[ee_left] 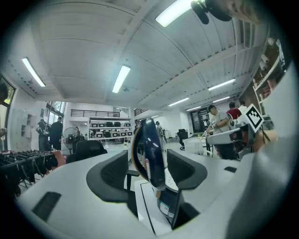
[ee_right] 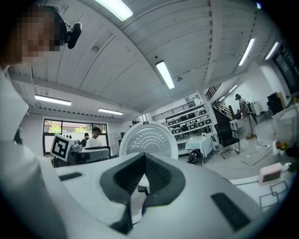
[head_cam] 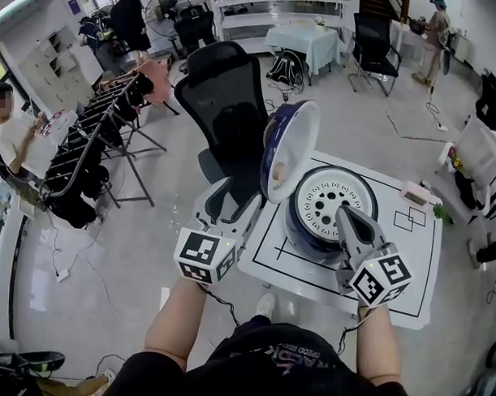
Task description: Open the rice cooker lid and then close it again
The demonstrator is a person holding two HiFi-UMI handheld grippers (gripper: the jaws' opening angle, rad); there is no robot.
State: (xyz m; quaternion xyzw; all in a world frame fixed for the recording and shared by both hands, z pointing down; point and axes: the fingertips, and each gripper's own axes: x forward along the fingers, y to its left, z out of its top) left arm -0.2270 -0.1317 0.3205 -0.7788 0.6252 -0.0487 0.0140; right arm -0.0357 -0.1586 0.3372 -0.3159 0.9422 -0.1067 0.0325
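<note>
Left arm: bare forearm coming up from 6 o'clock in the head view, left gripper [head_cam: 236, 202] held level by the table's 9 o'clock edge, beside the cooker [head_cam: 297, 229].
Left jaws: spread wide, gripping nothing. Lid [ee_left: 149, 149] seen edge-on past the pads [ee_left: 112, 173], clear of both.
Right arm: forearm straight out too, right gripper [head_cam: 346, 214] level over the cooker's near rim, around 5 o'clock.
Right jaws: clamped tight together, nothing pinched between them.
Cooker spot: on the white table [head_cam: 408, 264], inside a black-lined box, a bit toward 3 o'clock from the middle of the head view.
Lid pose: open, standing nearly upright on the cooker's 10 o'clock side. Long axis up-down, hollow side facing 4 o'clock toward the right gripper, dome facing 10 o'clock.
Looks: lid round and domed, glossy dark blue shell, white rim, inner face white and dotted with holes. Cooker round and dark blue, white holed disc [head_cam: 333, 200] in its mouth. Pads black and finely textured, gripper shells smooth white.
</note>
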